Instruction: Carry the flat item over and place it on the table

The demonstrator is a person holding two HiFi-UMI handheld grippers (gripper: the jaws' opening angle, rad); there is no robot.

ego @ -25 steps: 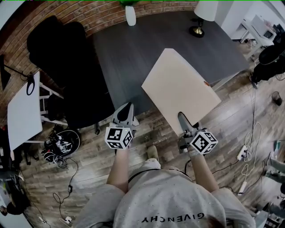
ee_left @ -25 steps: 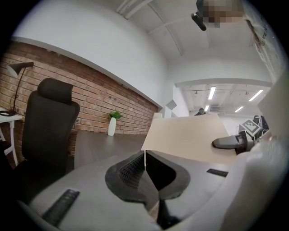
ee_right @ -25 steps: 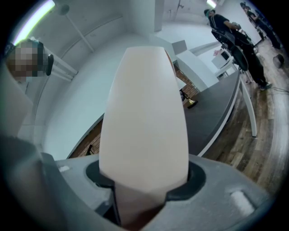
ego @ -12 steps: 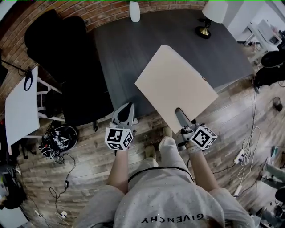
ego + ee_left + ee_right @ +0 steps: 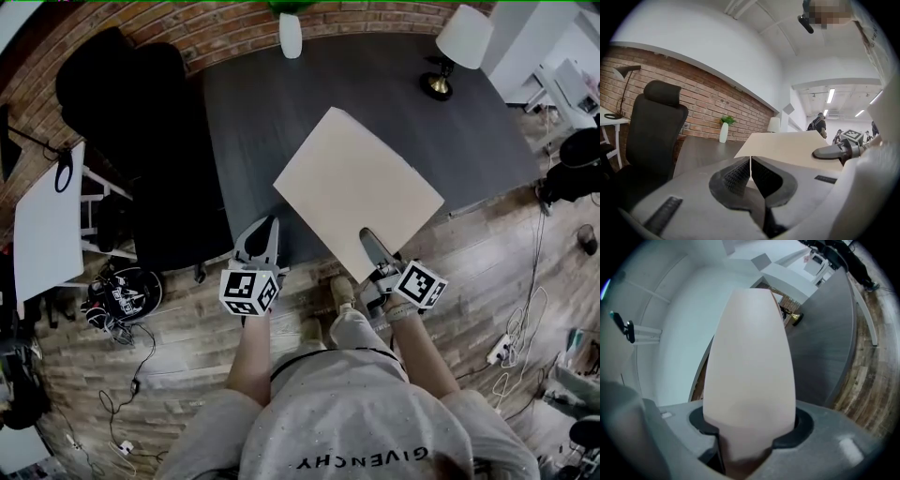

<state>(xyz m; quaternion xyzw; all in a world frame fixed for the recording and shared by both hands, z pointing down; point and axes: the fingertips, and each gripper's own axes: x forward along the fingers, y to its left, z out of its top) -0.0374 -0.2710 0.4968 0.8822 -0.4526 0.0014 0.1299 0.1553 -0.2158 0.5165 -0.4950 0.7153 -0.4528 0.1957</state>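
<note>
The flat item is a beige board (image 5: 352,178), hanging tilted over the near right part of the dark grey table (image 5: 272,103). My right gripper (image 5: 369,241) is shut on the board's near edge. In the right gripper view the board (image 5: 750,357) rises from between the jaws and fills the middle. My left gripper (image 5: 265,229) hovers at the table's near edge, left of the board and apart from it. Its jaws (image 5: 751,171) are shut with nothing between them. From there the board (image 5: 787,146) shows just beyond, to the right.
A black office chair (image 5: 141,131) stands left of the table. A white vase (image 5: 291,36) and a lamp (image 5: 461,42) stand at the table's far edge. A white side table (image 5: 47,230) and cables (image 5: 127,295) lie at the left, on wooden floor.
The board and my right gripper have shifted left and further over the table, and the board has turned a little. The left gripper stays near the table's edge.
</note>
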